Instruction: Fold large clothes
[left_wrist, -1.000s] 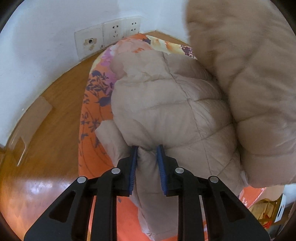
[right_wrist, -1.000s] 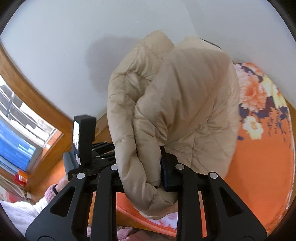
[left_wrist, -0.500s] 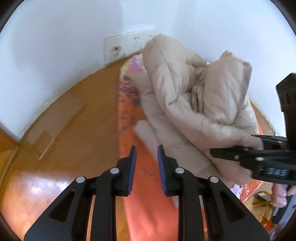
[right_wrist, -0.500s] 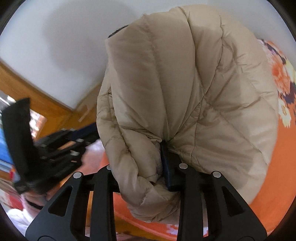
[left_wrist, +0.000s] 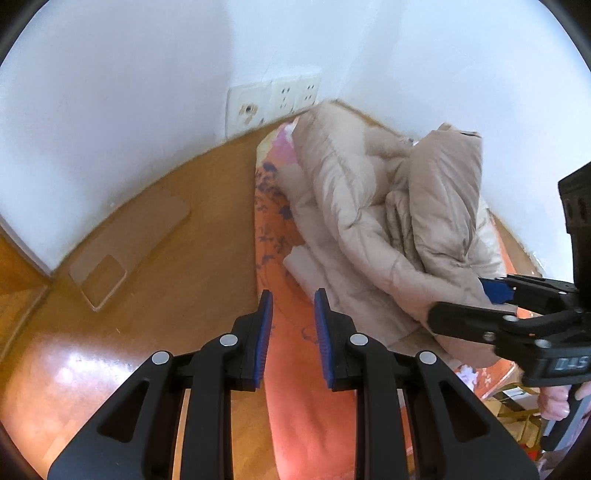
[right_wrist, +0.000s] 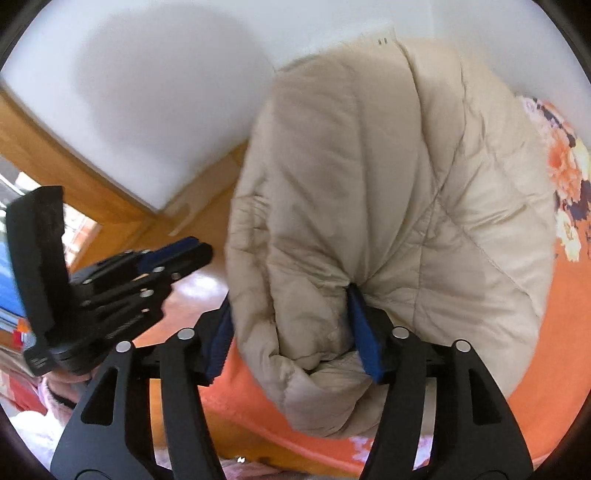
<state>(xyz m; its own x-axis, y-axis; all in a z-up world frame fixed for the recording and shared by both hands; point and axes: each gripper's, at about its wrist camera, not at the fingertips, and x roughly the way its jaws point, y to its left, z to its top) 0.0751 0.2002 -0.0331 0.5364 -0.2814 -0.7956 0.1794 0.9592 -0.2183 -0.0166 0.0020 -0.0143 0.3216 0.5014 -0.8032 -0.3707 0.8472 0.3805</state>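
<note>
White walls meet a glossy wooden floor (left_wrist: 140, 295), where an orange floral blanket (left_wrist: 310, 417) is spread below a row of wall sockets (left_wrist: 273, 99). On it lies a beige quilted puffer jacket (left_wrist: 369, 229), bulky and creased, bunched into a tall heap at the centre right of the left wrist view. The left gripper (left_wrist: 293, 332) hangs at lower centre just beside the jacket's edge, its blue pads narrowly apart with only blanket between them. The right gripper (right_wrist: 291, 332) has just been opening; a thick fold of the jacket sits between its spread jaws, touching the right pad (right_wrist: 364, 332).
</note>
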